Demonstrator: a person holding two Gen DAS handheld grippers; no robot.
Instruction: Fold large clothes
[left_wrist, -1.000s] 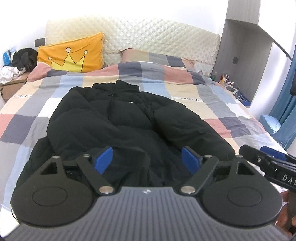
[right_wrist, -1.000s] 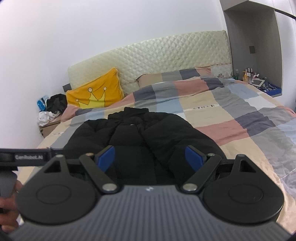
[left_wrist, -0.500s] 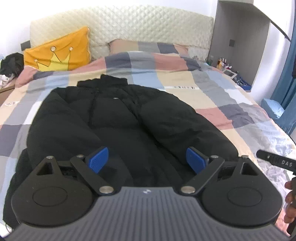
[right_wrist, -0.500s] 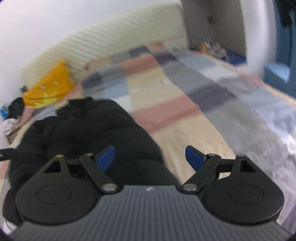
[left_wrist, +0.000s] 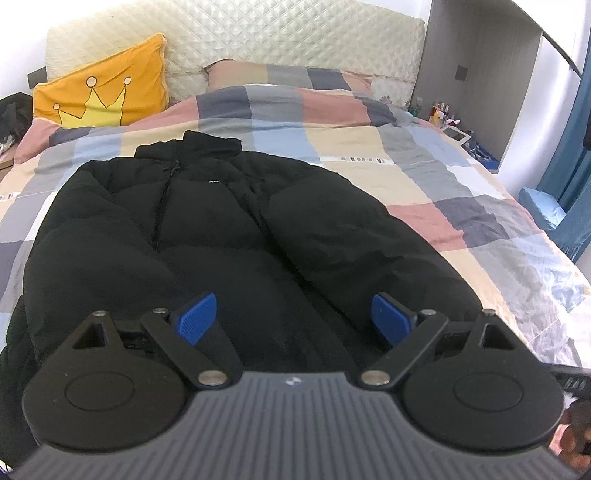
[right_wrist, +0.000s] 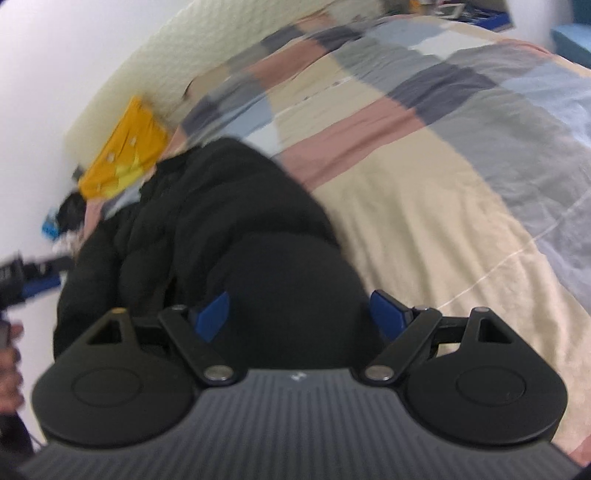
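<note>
A black puffer jacket lies front up on the checked duvet, collar toward the headboard, zip running down its middle. My left gripper hovers over the jacket's near end, open, its blue pads wide apart and nothing pressed between them. In the right wrist view, tilted and blurred, the right gripper is open over the jacket's near right corner. Black padding bulges between its blue pads, which do not squeeze it. A hand shows at the left edge.
An orange crown pillow leans on the quilted headboard. A grey bedside niche with bottles and a blue curtain stand at the right. Dark clothes lie at the left. Bare duvet spreads right of the jacket.
Both grippers have sunk closer to the jacket's near end. The right view has rolled and swung to the jacket's right edge. The left jaws stand slightly wider than a second ago.
</note>
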